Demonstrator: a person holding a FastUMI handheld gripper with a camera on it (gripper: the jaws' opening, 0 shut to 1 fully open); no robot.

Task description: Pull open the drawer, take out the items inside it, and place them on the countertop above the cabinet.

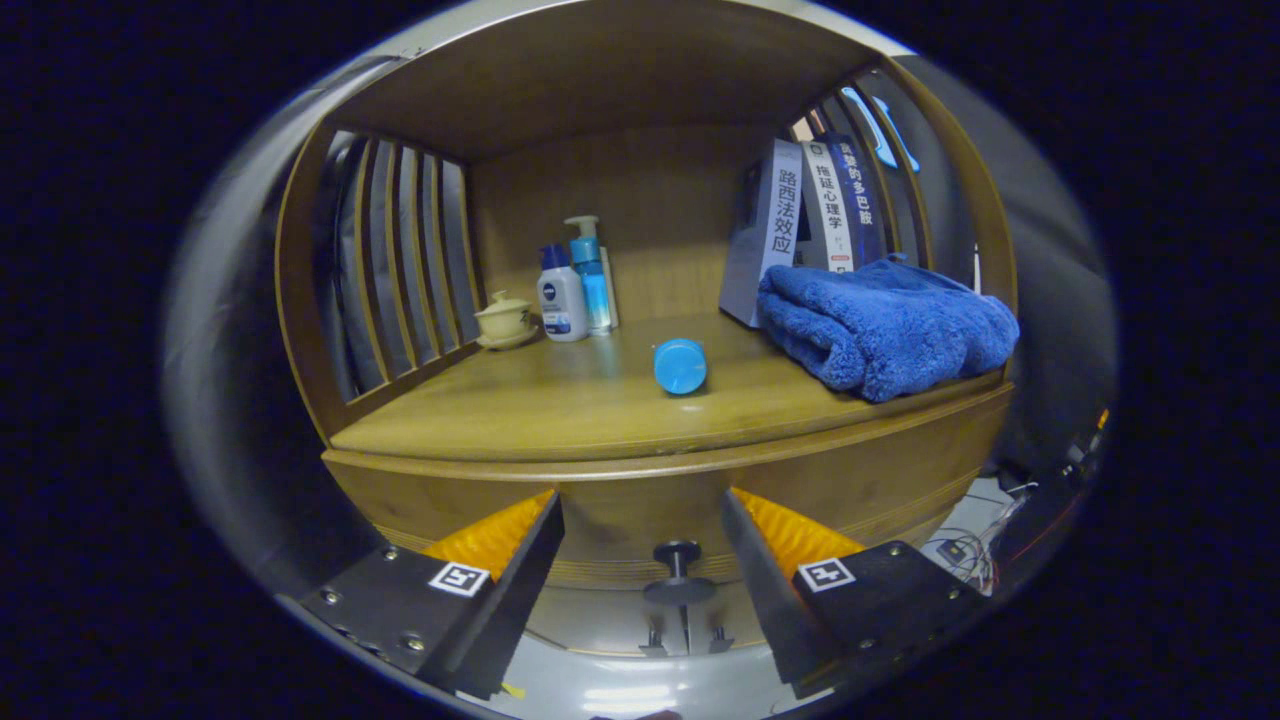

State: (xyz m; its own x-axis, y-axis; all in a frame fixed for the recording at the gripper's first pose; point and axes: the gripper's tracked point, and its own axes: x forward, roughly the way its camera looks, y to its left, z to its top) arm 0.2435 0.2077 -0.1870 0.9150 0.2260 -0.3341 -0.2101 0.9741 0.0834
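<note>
Two spread fingers of your gripper (643,500) flank the small dark round drawer knob (679,572), pinching nothing; ease forward, centre it between them, close squarely, then pull the wooden drawer front (640,500) straight back.

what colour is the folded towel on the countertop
Blue, seen clearly in the gripper view: the towel lies before the books.

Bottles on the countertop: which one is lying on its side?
The blue bottle alone mid-countertop, cap end toward the open gripper. The two bottles beside the cup stand upright.
</note>
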